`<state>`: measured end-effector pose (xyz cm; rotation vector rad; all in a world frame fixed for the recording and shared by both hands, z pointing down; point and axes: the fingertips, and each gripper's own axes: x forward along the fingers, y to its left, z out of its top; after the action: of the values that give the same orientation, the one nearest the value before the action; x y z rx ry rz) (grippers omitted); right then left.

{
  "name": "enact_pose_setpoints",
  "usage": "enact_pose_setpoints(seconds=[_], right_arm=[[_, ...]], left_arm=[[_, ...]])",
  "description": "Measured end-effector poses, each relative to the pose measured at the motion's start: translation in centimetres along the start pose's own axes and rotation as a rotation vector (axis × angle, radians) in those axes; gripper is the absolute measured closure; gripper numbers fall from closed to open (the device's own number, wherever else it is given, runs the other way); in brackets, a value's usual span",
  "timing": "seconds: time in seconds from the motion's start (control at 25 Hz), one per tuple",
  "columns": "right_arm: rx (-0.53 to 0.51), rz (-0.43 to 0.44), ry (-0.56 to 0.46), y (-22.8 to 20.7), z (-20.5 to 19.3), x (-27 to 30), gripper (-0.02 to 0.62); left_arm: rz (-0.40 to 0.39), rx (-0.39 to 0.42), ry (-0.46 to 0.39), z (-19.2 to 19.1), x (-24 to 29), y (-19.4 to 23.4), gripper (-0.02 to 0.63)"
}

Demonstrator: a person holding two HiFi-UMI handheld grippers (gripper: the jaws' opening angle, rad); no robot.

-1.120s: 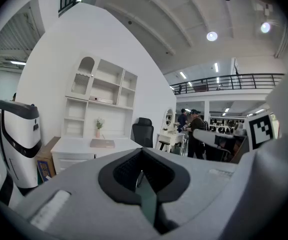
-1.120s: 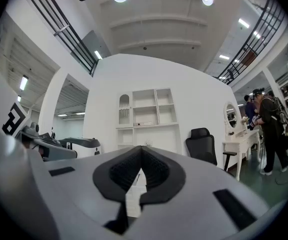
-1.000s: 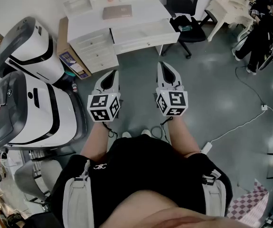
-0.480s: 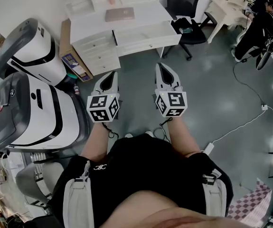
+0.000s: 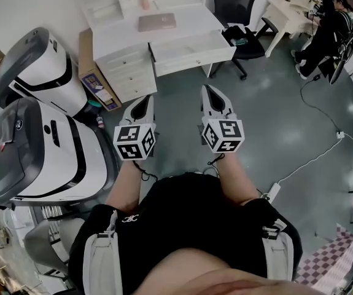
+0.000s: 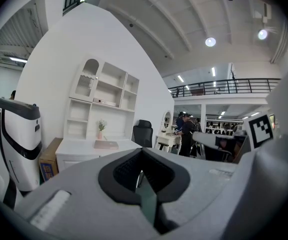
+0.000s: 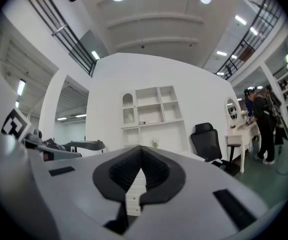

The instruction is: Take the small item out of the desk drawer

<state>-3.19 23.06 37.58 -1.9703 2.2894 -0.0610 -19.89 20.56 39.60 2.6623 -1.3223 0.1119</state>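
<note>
The white desk (image 5: 122,37) stands ahead across the grey floor, and its wide drawer (image 5: 193,47) under the top is pulled out. I cannot make out any small item inside it from here. My left gripper (image 5: 144,98) and right gripper (image 5: 209,88) are held side by side at waist height, pointing toward the desk and well short of it. Both are shut with nothing between the jaws. The left gripper view shows the left gripper (image 6: 142,151) aimed at the desk and shelf unit. In the right gripper view the right gripper (image 7: 140,148) points at the desk's side drawers.
A pinkish flat book (image 5: 156,22) lies on the desk. A black office chair (image 5: 234,6) stands to its right. Two large white machines (image 5: 47,146) and a cardboard box (image 5: 94,74) crowd the left. A person (image 5: 328,24) sits far right. A cable and power strip (image 5: 271,192) lie on the floor.
Both grippers and the person carrying them have drifted a little toward the desk, which sits slightly nearer in the head view. The jaws stay shut.
</note>
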Motion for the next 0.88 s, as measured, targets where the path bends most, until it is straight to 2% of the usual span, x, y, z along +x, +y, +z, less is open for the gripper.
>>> enact_pose_setpoints(seconds=[0.08, 0.28, 0.48, 0.88], right_arm=[[0.035, 0.0, -0.005, 0.7, 0.0, 0.1, 0.598], [-0.004, -0.038, -0.014, 1.2, 0.1, 0.7, 0.598], [-0.013, -0.039, -0.028, 1.5, -0.1, 2.3, 0.598], [-0.038, -0.049, -0.001, -0.9, -1.0, 8.8, 0.598]], left_arm=[[-0.007, 0.002, -0.004, 0.0, -0.2, 0.8, 0.592], [-0.012, 0.003, -0.015, 0.2, -0.7, 2.3, 0.592], [-0.005, 0.013, -0.026, 0.3, -0.1, 4.0, 0.592], [0.023, 0.024, -0.035, 1.5, 5.0, 7.3, 0.592]])
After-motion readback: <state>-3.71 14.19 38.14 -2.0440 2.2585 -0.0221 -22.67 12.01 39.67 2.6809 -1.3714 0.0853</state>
